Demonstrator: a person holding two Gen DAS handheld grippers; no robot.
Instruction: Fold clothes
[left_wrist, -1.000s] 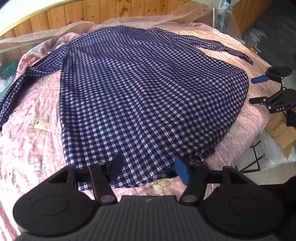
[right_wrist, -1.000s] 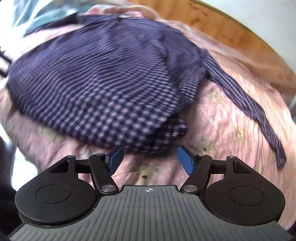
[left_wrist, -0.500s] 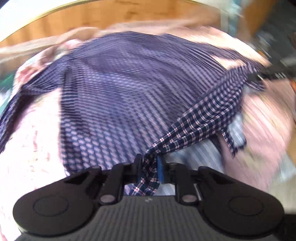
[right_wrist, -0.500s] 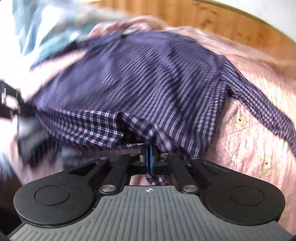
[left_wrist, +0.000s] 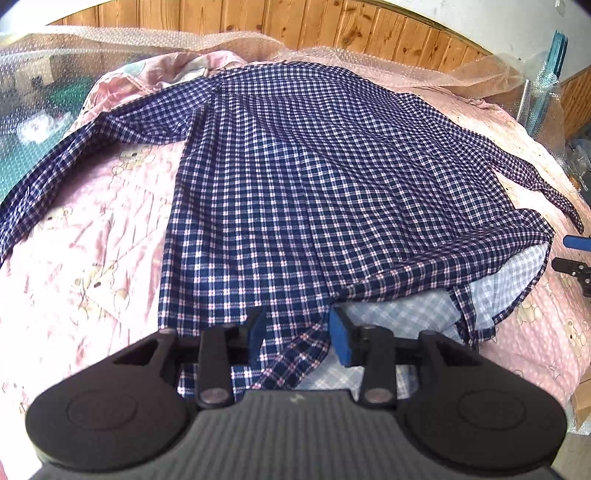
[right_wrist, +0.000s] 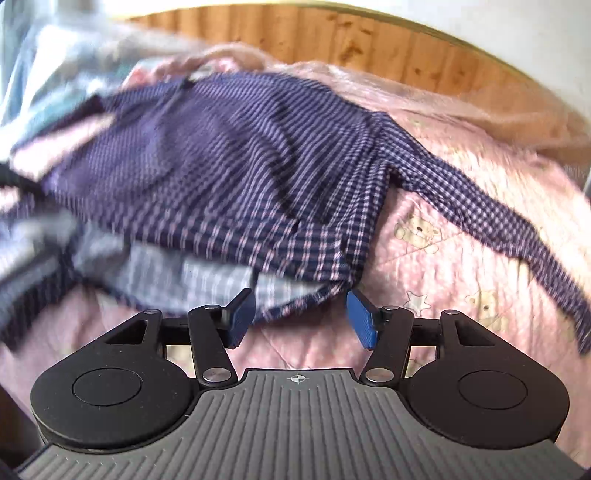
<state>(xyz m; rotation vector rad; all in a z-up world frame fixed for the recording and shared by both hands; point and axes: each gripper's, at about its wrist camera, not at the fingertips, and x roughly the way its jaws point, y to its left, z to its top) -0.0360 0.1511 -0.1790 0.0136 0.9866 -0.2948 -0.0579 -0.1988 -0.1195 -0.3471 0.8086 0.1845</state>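
Shirt (left_wrist: 314, 192) hem now released, pink quilt (left_wrist: 92, 240).

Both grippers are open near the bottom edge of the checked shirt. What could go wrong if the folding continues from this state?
1. The hem is partly turned up, showing the pale inside, so a fold now may trap that crease.
2. The shirt lies over a soft pink quilt; the left gripper could pinch the quilt too.
3. The right gripper view is blurred, so its next grasp may miss the hem.

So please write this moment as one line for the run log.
left gripper: open, hem between fingers | right gripper: open | plaid shirt: spread on pink quilt, hem flipped
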